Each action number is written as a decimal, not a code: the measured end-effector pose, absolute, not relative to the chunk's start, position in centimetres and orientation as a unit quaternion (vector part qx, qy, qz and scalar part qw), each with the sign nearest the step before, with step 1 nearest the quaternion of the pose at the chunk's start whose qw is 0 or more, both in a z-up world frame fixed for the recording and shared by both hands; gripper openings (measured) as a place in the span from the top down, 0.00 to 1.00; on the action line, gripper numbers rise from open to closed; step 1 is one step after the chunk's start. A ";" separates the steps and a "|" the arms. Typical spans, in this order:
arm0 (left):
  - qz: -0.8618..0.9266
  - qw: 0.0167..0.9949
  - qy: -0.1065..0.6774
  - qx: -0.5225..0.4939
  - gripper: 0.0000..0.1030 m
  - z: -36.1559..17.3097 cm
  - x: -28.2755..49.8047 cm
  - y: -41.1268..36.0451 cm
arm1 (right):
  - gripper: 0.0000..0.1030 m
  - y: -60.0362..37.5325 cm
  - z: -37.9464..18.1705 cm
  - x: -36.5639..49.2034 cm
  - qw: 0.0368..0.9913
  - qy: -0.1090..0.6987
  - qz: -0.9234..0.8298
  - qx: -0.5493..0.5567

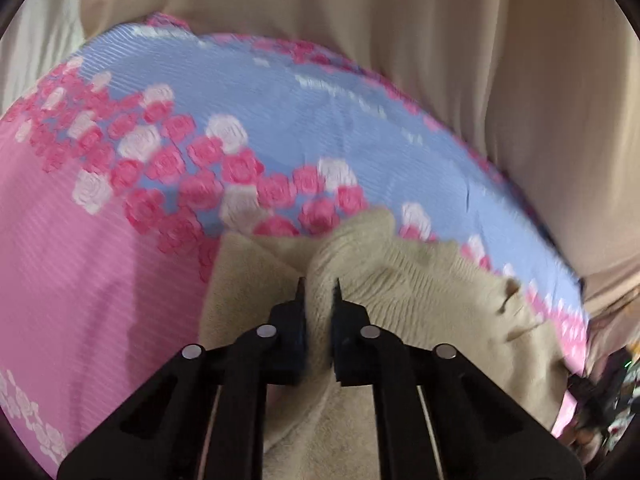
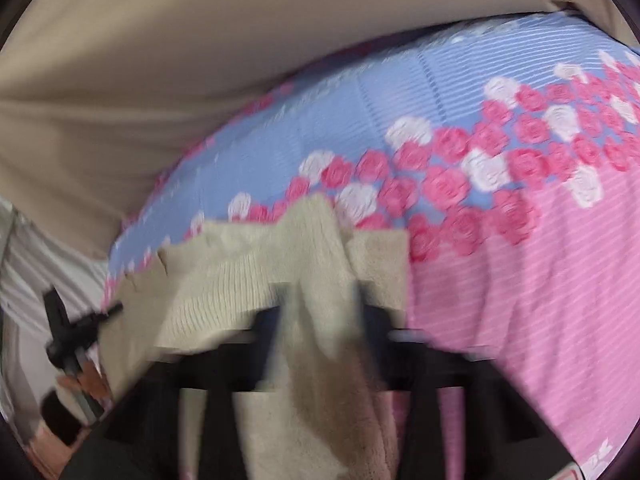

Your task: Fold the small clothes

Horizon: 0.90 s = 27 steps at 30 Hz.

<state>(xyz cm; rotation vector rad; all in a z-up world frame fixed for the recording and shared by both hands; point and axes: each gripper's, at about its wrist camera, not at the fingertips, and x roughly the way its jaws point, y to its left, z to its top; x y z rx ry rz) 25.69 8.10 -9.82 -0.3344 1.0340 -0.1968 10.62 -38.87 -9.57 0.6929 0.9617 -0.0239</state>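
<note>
One beige knit garment [image 1: 420,280] lies on one rose-print bedspread [image 1: 100,260]. The left hand-held gripper [image 1: 319,288] pinches a fold of it. The right hand-held gripper [image 2: 320,300] clamps another fold just ahead.

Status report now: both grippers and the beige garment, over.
Left gripper shut on beige garment. Right gripper blurred, garment between its fingers, grip unclear. Garment bunched on floral sheet. Nothing in the way.

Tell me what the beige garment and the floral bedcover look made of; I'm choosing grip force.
Beige garment: looks like soft knit or fleece, matte, with fine ribbing and a fuzzy nap. Floral bedcover: seems a thin woven or quilted textile, matte, with raised stripe lines and printed roses. Blur leaves the exact fibre open.
</note>
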 end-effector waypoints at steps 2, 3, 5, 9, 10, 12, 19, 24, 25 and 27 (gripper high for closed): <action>-0.092 0.862 0.466 -0.176 0.93 -8.0 25.5 9.0 | 0.93 -39.0 -7.6 10.1 0.849 0.415 -0.012 0.328; -0.090 0.868 0.454 -0.182 0.93 -6.9 25.6 9.5 | 0.93 -39.3 -6.6 9.9 0.856 0.394 -0.015 0.334; -0.080 0.872 0.447 -0.184 0.92 -6.3 26.2 9.9 | 0.93 -39.9 -6.0 10.1 0.863 0.376 -0.023 0.338; -0.040 0.848 0.502 -0.167 0.90 -11.0 29.0 9.8 | 0.92 -40.1 -12.3 12.9 0.814 0.490 -0.055 0.306; -0.027 0.831 0.529 -0.172 0.89 -12.7 29.4 9.9 | 0.93 -40.3 -12.5 12.6 0.815 0.481 -0.057 0.319; -0.024 0.834 0.518 -0.189 0.87 -12.3 28.7 10.2 | 0.87 -40.1 -9.4 11.3 0.837 0.442 -0.079 0.313; -0.113 0.867 0.464 -0.142 0.80 -5.6 24.4 4.7 | 0.95 -33.8 -6.0 12.4 0.860 0.444 0.005 0.251; -0.064 0.841 0.528 -0.100 0.79 -11.4 26.2 2.1 | 1.00 -34.3 -11.6 14.6 0.827 0.497 -0.039 0.259; -0.065 0.837 0.530 -0.120 0.82 -12.1 26.3 3.1 | 1.00 -35.0 -11.2 14.1 0.822 0.493 -0.042 0.283; -0.076 0.833 0.524 -0.159 0.86 -11.3 26.1 5.0 | 0.94 -35.2 -9.2 12.7 0.831 0.480 -0.057 0.275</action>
